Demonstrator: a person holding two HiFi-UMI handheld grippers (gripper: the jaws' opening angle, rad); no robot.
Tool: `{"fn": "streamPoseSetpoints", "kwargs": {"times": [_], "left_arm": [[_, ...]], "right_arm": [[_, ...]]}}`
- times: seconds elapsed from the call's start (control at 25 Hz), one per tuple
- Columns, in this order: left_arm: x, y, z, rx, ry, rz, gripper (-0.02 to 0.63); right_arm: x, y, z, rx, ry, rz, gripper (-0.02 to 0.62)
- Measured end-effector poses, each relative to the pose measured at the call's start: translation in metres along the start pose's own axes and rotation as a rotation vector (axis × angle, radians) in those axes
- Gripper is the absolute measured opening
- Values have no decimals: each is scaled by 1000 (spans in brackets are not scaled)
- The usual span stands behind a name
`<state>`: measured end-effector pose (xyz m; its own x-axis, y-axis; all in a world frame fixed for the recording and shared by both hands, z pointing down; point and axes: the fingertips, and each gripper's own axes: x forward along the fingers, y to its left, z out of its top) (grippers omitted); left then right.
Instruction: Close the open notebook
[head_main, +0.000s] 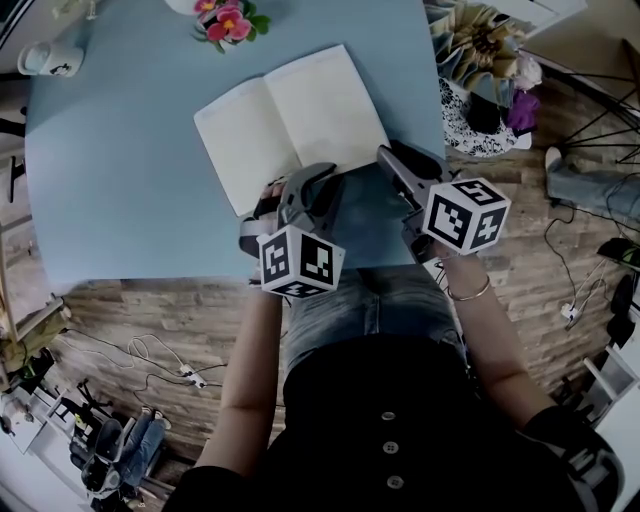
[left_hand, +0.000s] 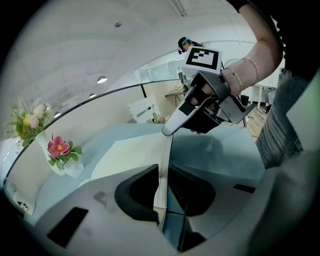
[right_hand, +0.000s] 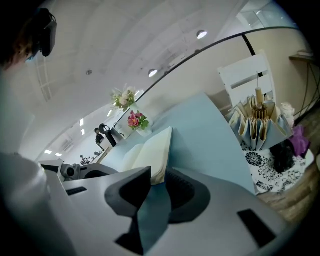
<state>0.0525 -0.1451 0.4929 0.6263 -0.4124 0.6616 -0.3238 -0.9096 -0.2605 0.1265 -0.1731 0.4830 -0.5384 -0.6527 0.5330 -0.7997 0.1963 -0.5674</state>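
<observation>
An open notebook with blank cream pages lies flat on a pale blue tabletop, close to the near edge and turned a little askew. I have both claws at its near side.

My left claw is closed on the thin near edge of the right-hand half, close to the spine. In the left gripper view the pale edge stands pinched between this claw's dark pads, with cream page to its left and bare tabletop to its right. I judge this grip is meant to lift that half so it can swing over the spine onto the left page.

My right claw sits at the near right corner of the same half. In the right gripper view its jaws stand apart, with the corner at their mouth unpressed and blue tabletop showing through the gap. I read that as a second hold being readied so the thin half rises evenly.

Pink flowers in a white vase stand at the far edge, well apart from the fold's likely path. The closing itself has not begun.
</observation>
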Motion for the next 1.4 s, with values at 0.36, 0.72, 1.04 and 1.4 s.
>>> {"fn": "streamPoseSetpoints", "kwargs": {"times": [0.36,0.72,1.04,1.4], "left_arm": [[0,0,-2,-46,9,16,65],[-5,-1,4,-112,9,53,64],[-21,7,5,-228,0,134,64],[-40,23,1,-360,10,247,45]], "right_arm": [[-8,11,9,-11,-30,58,65],[-10,18,14,-44,-13,109,54],[-12,29,18,-83,16,175,54],[-13,44,23,-154,55,253,54]]}}
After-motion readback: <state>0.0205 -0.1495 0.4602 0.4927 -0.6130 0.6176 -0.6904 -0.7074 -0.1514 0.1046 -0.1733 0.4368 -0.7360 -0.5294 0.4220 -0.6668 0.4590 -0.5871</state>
